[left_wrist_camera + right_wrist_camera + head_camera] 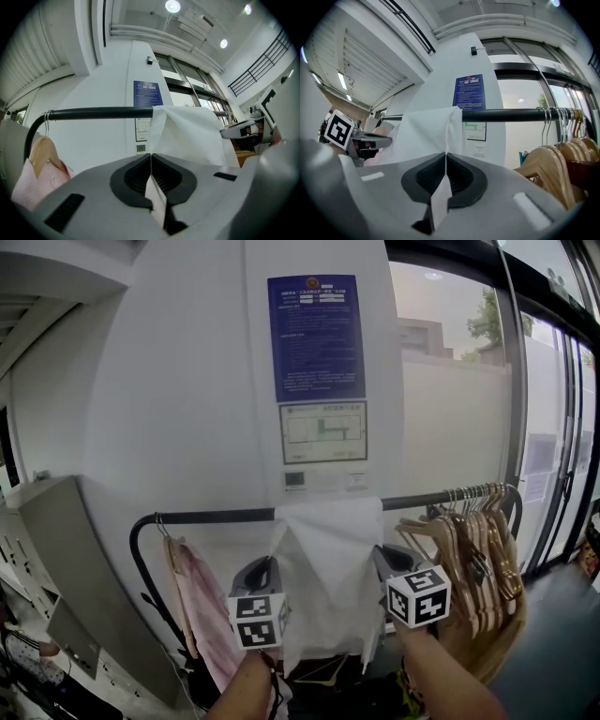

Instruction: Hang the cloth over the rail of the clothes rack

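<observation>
A white cloth [330, 563] hangs draped over the black rail [216, 516] of the clothes rack, in front of the white wall. My left gripper [273, 568] is shut on the cloth's left edge, and a strip of white fabric [154, 192] shows pinched between its jaws. On the other side my right gripper [382, 562] is shut on the cloth's right edge, with fabric [440, 197] caught between its jaws too. Both grippers point about level, just below the rail [98, 113] [520, 115]. The cloth [187, 133] [429, 133] rises from each grip up to the rail.
A pink garment [202, 610] hangs on a hanger at the rail's left end. Several wooden hangers [478, 559] crowd the right end. A blue notice [316, 337] and a floor plan are on the wall above. Glass doors stand at the right, a grey cabinet [70, 587] at the left.
</observation>
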{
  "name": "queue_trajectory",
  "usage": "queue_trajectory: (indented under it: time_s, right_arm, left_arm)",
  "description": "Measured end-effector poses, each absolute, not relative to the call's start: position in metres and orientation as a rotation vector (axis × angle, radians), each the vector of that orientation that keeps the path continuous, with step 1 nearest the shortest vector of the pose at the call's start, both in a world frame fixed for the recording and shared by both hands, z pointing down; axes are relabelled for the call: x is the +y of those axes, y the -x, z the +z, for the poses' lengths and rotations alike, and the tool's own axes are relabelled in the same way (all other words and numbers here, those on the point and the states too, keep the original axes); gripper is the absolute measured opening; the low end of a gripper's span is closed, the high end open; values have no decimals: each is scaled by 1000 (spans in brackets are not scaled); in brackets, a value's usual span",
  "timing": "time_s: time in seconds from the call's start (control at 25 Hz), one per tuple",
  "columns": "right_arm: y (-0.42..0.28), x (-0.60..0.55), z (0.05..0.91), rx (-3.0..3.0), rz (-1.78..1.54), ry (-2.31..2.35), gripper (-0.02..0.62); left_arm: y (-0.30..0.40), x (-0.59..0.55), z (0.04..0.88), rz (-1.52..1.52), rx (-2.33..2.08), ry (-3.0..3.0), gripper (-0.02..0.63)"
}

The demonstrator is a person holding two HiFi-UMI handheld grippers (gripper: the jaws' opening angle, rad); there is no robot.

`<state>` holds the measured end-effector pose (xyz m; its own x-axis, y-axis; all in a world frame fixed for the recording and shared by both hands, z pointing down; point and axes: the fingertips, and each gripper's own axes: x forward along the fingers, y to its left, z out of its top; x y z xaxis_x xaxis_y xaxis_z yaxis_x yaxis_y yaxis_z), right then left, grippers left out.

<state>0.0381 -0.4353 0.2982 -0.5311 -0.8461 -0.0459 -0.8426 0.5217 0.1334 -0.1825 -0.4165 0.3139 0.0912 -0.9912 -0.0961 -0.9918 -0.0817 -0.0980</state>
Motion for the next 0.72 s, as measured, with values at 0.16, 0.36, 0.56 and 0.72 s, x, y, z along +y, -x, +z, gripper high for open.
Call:
queue_trajectory:
  time_s: [0.16, 0.36, 0.56, 0.72]
  right_arm:
    - [-60, -438, 286, -2722, -208, -1562, 6]
    - [-84, -442, 277, -2712, -187, -1624, 5]
    - [-104, -447, 270, -2696, -172, -1675, 5]
    - [-130, -451, 261, -2683, -147, -1748, 5]
  left_arm:
    - [209, -408, 292, 41, 2068, 2149, 11]
    - [252, -397, 272, 89, 2143, 2086, 11]
    - [284, -389, 266, 122, 2200, 2053, 11]
    - [318, -380, 263, 170, 2267, 2022, 11]
